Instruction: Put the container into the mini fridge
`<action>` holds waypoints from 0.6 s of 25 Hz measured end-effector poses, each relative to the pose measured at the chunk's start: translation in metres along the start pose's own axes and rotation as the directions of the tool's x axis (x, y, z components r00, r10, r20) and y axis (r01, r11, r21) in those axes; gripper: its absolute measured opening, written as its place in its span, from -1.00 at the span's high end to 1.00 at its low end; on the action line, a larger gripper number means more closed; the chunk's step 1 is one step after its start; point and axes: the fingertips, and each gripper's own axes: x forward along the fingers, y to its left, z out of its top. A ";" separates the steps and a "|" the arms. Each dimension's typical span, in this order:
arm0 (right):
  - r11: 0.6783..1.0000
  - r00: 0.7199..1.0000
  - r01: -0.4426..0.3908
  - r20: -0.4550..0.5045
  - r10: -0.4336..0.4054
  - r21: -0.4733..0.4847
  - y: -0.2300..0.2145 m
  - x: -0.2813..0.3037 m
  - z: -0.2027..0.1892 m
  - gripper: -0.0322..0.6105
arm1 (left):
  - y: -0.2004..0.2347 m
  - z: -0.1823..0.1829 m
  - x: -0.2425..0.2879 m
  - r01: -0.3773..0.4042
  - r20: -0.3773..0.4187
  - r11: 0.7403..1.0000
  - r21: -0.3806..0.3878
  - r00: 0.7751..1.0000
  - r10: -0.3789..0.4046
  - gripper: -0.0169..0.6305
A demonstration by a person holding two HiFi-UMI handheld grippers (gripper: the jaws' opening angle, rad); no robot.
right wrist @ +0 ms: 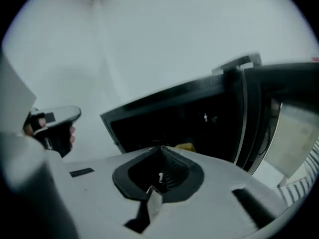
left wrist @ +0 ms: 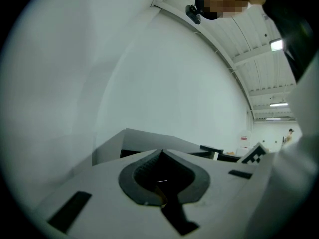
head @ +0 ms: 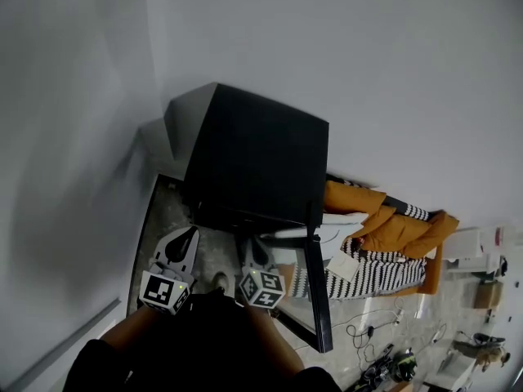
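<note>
Left gripper (left wrist: 162, 153): jaws pressed together on nothing, just in front of the black box-shaped mini fridge (head: 253, 153), towards its left side.
Right gripper (right wrist: 160, 149): jaws together, empty, facing the fridge's open mouth.
Container: I judge it to be the small yellow thing (right wrist: 185, 147) low inside the fridge, straight ahead of my right gripper.
Fridge door (head: 317, 284): standing open at the fridge's right, and my right gripper is the nearer one.
</note>
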 end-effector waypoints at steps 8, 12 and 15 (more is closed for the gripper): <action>0.998 0.976 -0.036 0.213 0.047 -0.059 0.031 -0.064 0.084 0.89 | -0.004 0.034 -0.005 -0.004 0.051 0.997 0.078 0.999 0.000 0.93; 0.997 0.957 -0.050 0.283 0.066 -0.067 0.038 -0.077 0.113 0.89 | -0.012 0.035 -0.005 0.009 0.033 0.996 0.087 0.999 -0.012 0.93; 0.996 0.953 -0.046 0.295 0.065 -0.072 0.038 -0.077 0.117 0.89 | -0.016 0.037 -0.005 0.009 0.036 0.995 0.097 0.999 -0.013 0.93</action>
